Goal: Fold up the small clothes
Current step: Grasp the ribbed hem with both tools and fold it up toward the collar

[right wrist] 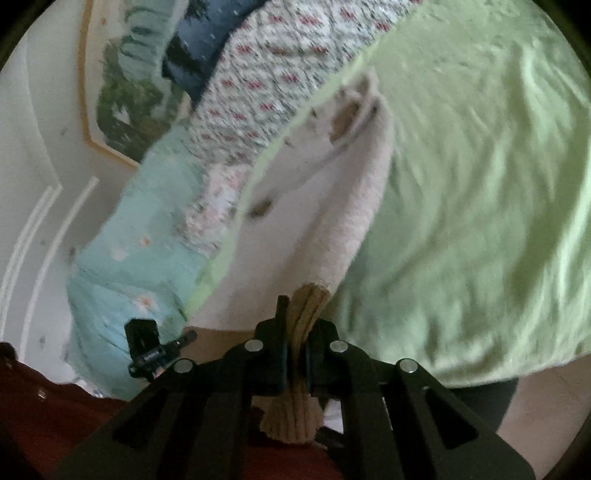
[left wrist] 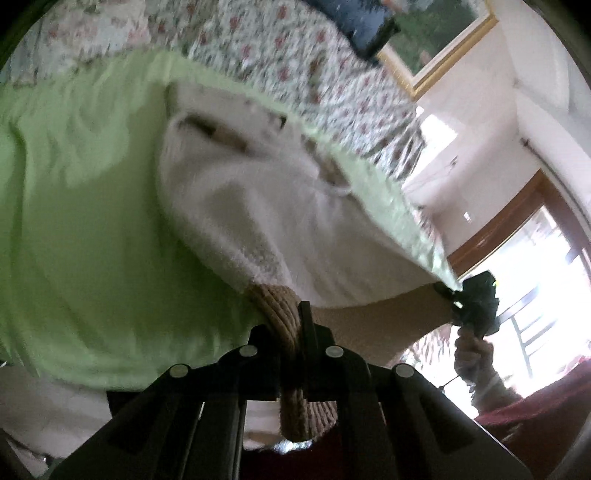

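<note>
A small cream fleece garment (left wrist: pixel 266 206) with tan ribbed trim lies stretched over a light green sheet (left wrist: pixel 81 221). My left gripper (left wrist: pixel 295 332) is shut on its tan ribbed hem (left wrist: pixel 280 314) at the near edge. My right gripper (right wrist: pixel 295 343) is shut on another part of the tan ribbed hem (right wrist: pixel 306 302) of the same garment (right wrist: pixel 332 206). The right gripper also shows in the left wrist view (left wrist: pixel 476 299), and the left gripper shows in the right wrist view (right wrist: pixel 155 347). The hem runs taut between the two. Both views are blurred.
A floral quilt (left wrist: pixel 295 66) and a dark blue cloth (left wrist: pixel 354 26) lie beyond the green sheet (right wrist: pixel 480 184). A light blue floral cover (right wrist: pixel 125 280) hangs at the bed edge. A framed picture (left wrist: pixel 443 40) hangs on the wall. A bright window (left wrist: pixel 535 288) is at the right.
</note>
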The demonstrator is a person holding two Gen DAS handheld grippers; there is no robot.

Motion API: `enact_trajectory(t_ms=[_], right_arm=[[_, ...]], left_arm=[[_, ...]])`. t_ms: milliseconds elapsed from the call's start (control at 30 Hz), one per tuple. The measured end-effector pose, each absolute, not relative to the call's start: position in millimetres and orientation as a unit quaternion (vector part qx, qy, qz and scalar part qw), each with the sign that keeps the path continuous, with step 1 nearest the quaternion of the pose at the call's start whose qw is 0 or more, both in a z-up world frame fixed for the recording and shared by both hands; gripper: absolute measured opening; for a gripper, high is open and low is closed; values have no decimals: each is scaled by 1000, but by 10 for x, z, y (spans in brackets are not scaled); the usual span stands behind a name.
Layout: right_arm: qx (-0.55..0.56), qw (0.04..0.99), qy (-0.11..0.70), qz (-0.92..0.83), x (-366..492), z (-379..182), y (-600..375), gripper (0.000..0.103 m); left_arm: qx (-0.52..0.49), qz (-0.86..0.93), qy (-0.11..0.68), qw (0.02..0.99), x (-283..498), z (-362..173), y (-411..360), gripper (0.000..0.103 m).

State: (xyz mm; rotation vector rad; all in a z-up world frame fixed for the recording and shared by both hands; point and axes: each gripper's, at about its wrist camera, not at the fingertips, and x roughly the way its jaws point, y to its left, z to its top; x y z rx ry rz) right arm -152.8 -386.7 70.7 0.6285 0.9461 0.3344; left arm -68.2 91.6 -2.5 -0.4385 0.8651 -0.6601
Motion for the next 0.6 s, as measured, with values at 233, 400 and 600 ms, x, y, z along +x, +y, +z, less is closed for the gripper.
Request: enact_trajectory(t_ms=[233, 400, 600], right_arm=[[281, 858, 381, 198, -874, 1331, -3712, 7], [271, 880, 347, 177, -92, 1576, -3779, 7], [253, 893, 352, 120, 877, 1510, -3824, 7]], left_arm=[[-192, -320, 316, 872, -113, 650, 832, 5], [-185, -295, 276, 896, 577, 952, 749, 5], [-186, -255, 289, 904, 1627, 963, 610, 5]])
